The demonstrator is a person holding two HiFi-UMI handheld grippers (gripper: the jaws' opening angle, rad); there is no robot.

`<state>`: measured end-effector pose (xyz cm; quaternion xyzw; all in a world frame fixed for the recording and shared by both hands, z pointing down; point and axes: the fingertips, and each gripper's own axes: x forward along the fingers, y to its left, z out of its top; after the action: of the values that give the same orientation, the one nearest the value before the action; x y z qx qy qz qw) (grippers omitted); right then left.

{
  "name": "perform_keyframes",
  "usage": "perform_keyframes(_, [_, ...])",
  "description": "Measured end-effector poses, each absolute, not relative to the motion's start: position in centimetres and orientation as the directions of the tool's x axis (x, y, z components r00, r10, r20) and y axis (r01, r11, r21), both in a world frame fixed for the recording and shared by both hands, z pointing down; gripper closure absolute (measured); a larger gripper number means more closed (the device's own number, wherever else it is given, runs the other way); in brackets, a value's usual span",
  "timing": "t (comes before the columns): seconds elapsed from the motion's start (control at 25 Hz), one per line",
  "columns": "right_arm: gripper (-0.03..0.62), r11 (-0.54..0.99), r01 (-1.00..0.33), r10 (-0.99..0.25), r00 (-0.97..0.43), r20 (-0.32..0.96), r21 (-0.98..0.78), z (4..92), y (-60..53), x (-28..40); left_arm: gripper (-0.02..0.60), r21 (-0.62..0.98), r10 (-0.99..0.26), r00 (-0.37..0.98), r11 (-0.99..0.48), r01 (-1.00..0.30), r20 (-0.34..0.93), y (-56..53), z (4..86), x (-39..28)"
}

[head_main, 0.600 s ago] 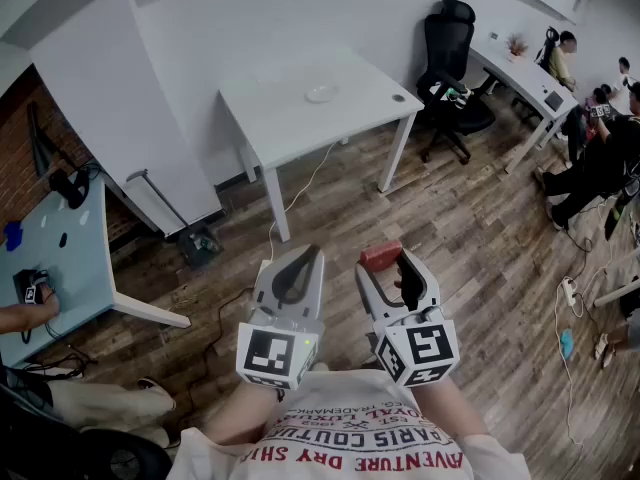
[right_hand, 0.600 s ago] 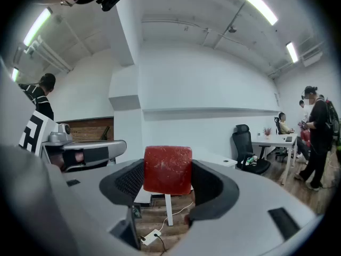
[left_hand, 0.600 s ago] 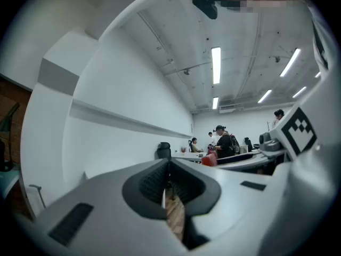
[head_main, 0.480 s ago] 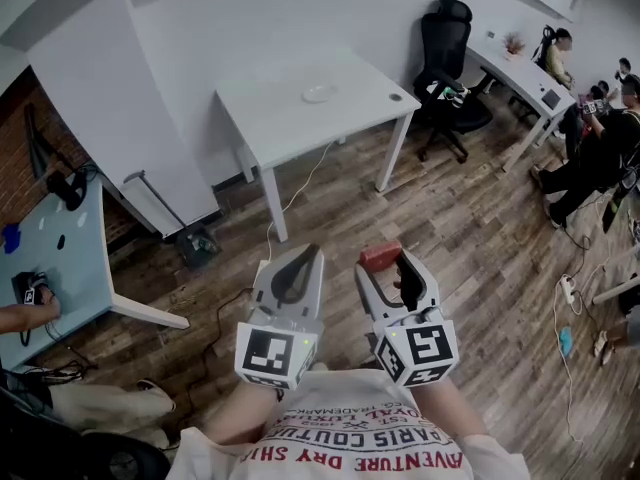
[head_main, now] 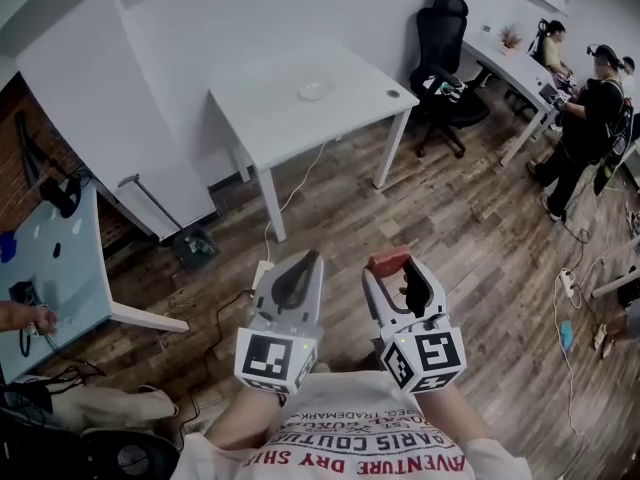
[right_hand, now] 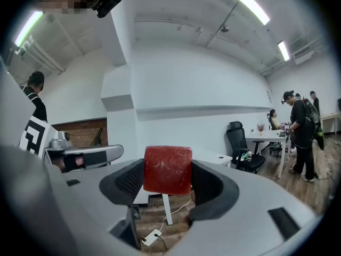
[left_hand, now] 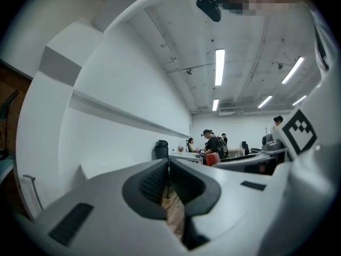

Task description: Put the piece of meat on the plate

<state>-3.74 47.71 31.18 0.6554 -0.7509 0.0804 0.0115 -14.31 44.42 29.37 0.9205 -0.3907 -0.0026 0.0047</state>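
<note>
A red block of meat (right_hand: pixel 168 169) sits clamped between the jaws of my right gripper (right_hand: pixel 168 170), held level in front of me; from the head view the meat (head_main: pixel 388 261) shows at the tip of the right gripper (head_main: pixel 391 268). My left gripper (head_main: pixel 300 268) is beside it, jaws together with nothing in them; in the left gripper view its pads (left_hand: pixel 168 177) meet. A small white plate (head_main: pixel 314 91) rests on the white table (head_main: pixel 270 118) some way ahead, across the wooden floor.
A black office chair (head_main: pixel 446 63) stands right of the table. People (head_main: pixel 590 118) stand and sit by desks at the far right. A light blue table (head_main: pixel 60 258) is at the left. Cables and a power strip (head_main: pixel 262 268) lie on the floor.
The view has shifted slightly; the table sits a little further left and both grippers have edged a bit rightward. A person at the right has stood up and moved. The grip on the meat is unchanged.
</note>
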Motion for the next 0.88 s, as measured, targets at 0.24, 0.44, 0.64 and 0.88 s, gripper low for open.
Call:
perform_keyframes(0.24, [0.315,0.168,-0.978,-0.967,-0.187,0.171,-0.12,33.3,45.4,-2.7,0.569,0.032,-0.739,0.674,-0.673,-0.739,0.027,42.0,31.0,-13.2])
perform_keyframes(0.44, [0.315,0.222,-0.967,-0.954,-0.242,0.178,-0.124,34.0,41.4,-0.2,0.569,0.022,-0.767,0.64,-0.64,-0.768,0.042,38.5,31.6,-10.8])
perform_keyframes(0.64, [0.315,0.281,-0.952,-0.939,-0.299,0.172,-0.123,33.6,35.8,3.9,0.569,0.024,-0.801,0.596,-0.596,-0.803,0.05,33.6,31.6,-7.0])
perform_keyframes(0.88, [0.315,0.353,-0.929,-0.914,-0.368,0.17,-0.111,32.5,29.3,10.4,0.569,0.039,-0.838,0.544,-0.543,-0.839,0.038,27.9,30.7,-0.9])
